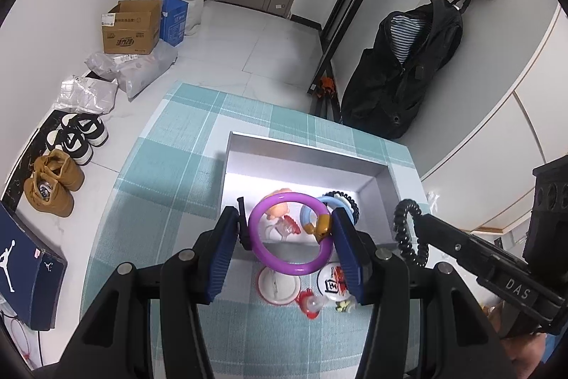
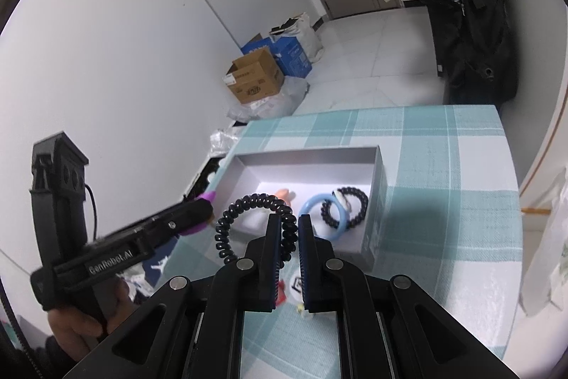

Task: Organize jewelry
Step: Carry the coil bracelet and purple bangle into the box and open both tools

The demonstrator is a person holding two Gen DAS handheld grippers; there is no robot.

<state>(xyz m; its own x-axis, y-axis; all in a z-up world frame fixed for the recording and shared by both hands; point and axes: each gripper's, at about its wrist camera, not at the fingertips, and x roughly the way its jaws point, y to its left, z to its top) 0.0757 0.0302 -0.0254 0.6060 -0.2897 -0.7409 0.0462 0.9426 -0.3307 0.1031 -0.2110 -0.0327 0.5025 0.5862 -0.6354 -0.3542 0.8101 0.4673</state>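
Observation:
My left gripper (image 1: 285, 226) is shut on a purple ring bracelet (image 1: 289, 267) and holds it over the near edge of the grey open box (image 1: 305, 148). My right gripper (image 2: 287, 226) is shut on a black spiral hair tie (image 2: 245, 205), held above the box's near side; it also shows in the left wrist view (image 1: 408, 229). Inside the box lie a light blue ring (image 2: 312, 205), a black spiral tie (image 2: 355, 201) and an orange trinket (image 2: 285, 194). Two round badges (image 1: 277, 286) and small red trinkets (image 1: 310, 302) lie on the checked cloth in front of the box.
The table wears a teal checked cloth (image 1: 170, 173). On the floor to the left are shoes (image 1: 53, 183), cardboard boxes (image 1: 131, 27) and plastic bags. A black jacket (image 1: 401, 73) hangs at the right beyond the table.

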